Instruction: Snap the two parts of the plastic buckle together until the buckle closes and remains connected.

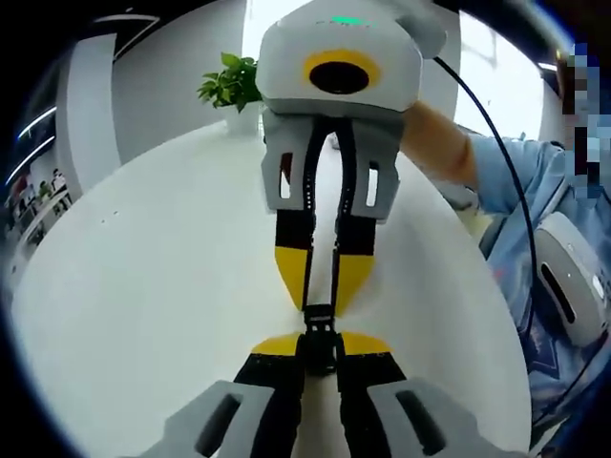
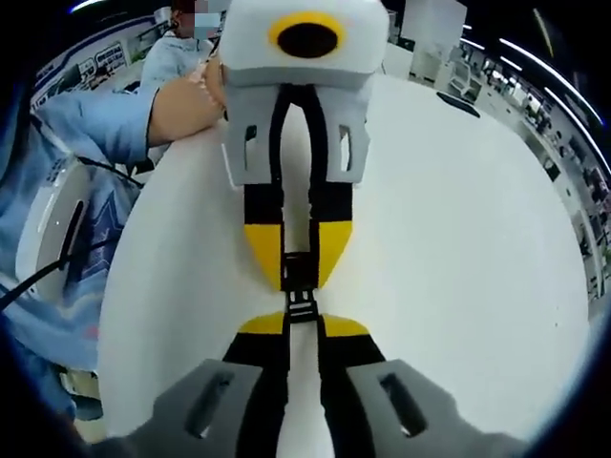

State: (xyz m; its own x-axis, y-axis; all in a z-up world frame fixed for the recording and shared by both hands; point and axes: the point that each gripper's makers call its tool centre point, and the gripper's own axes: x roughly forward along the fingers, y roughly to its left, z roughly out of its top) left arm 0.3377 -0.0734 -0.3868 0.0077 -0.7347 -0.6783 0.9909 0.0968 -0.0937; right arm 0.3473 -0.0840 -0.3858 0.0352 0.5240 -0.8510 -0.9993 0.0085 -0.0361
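Both grippers meet tip to tip above the middle of the white table (image 1: 143, 286). The left gripper (image 1: 320, 345) is clamped on one half of the black plastic buckle (image 1: 320, 334), and the right gripper (image 2: 302, 326) pinches the other half (image 2: 300, 307). A potted plant (image 1: 232, 84) stands at the table's far edge.

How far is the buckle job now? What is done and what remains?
Done: each gripper holds one buckle part, the left gripper and the right gripper, facing each other above the white table. In hand: the buckle halves meet between the tips. Left: I cannot tell whether they have clicked fully; pressing together and confirming the lock remains.
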